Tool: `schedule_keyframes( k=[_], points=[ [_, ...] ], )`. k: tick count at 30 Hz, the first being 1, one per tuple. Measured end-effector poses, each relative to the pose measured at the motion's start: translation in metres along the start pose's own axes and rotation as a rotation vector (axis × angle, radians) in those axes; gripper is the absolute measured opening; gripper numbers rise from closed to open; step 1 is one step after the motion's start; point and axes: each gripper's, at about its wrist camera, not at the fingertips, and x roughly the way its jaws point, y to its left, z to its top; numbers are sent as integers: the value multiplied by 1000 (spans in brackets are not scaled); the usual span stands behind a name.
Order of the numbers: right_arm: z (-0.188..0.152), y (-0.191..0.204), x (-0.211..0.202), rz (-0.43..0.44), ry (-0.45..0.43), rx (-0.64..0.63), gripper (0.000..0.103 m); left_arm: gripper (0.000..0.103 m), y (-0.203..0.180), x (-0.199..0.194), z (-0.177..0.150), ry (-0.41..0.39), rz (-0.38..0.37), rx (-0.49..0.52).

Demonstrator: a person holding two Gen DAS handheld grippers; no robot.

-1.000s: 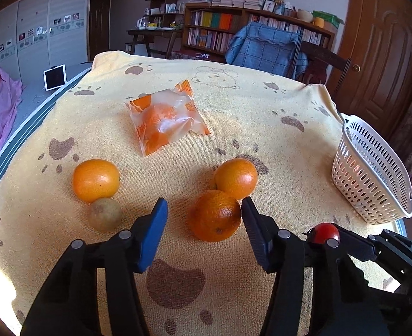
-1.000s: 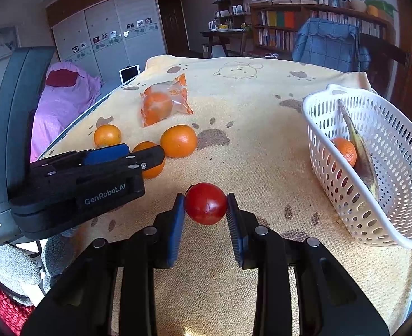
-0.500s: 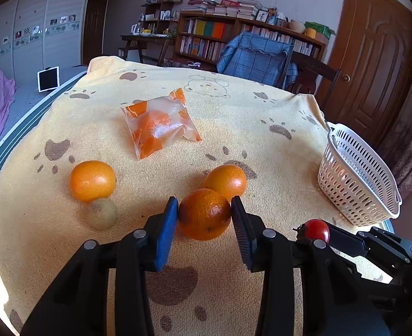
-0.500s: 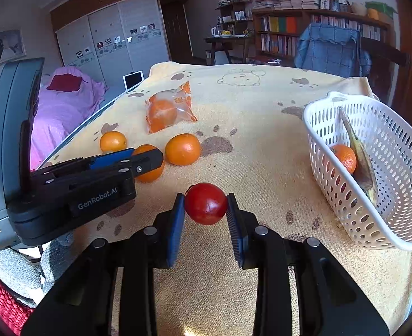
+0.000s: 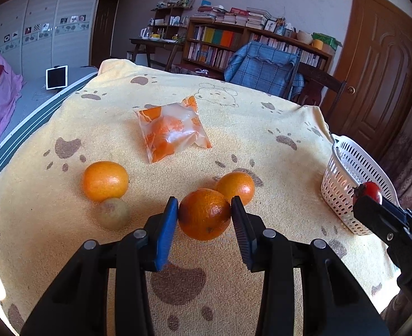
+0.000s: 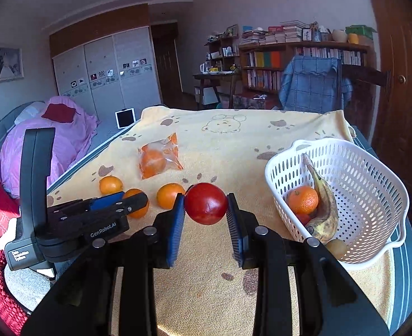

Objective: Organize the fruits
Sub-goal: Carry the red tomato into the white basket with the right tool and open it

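You hold the red fruit (image 6: pixel 206 203) pinched in the right gripper (image 6: pixel 205 215) beside the white basket (image 6: pixel 374 168) for dropping, while your left gripper (image 5: pixel 203 218) pinches an orange (image 5: pixel 204 214) on the yellow cloth (image 5: pixel 262 128), ready to lift.

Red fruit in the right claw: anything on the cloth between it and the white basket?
Nothing: in the right wrist view only bare yellow cloth lies between the red fruit and the basket.

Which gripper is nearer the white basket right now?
Right. The right gripper, shut on the red fruit, is beside the white basket; the left gripper grips an orange farther away.
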Motion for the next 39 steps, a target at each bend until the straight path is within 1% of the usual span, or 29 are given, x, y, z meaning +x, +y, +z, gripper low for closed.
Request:
schedule_keyframes(
  k=[3, 8, 11, 16, 23, 24, 25, 26, 27, 31, 37, 39],
  points=[
    [8, -20, -10, -32, -36, 62, 31, 40, 1, 0, 0, -3, 4, -9],
    [13, -58, -21, -97, -53, 152, 31, 40, 2, -2, 0, -6, 10, -9],
    [13, -76, -29, -145, -59, 184, 31, 40, 2, -2, 0, -7, 10, -10],
    [10, -97, -34, -201, -59, 228, 31, 40, 2, -2, 0, -5, 11, -12],
    [2, -112, -34, -256, -44, 275, 31, 40, 3, -2, 0, -5, 13, -13],
    [1, -115, -34, -257, -44, 290, 37, 40, 3, -2, 0, -5, 13, -13],
    [1, -119, -35, -257, -47, 307, 45, 40, 3, -2, 0, -5, 13, -13],
    [0, -123, -37, -257, -57, 329, 65, 40, 3, -2, 0, -4, 13, -14],
    [-1, -126, -40, -260, -75, 346, 68, 40, 3, -2, 0, -4, 13, -14],
    [-1, -131, -49, -288, -111, 361, 68, 40, 4, -3, 0, -2, 15, -18],
    [-1, -142, -57, -316, -141, 415, 68, 40, 5, -4, 0, -9, 14, -21],
    [-1, -146, -62, -341, -160, 435, 68, 40, 6, -4, 0, -11, 14, -24]
  ],
)
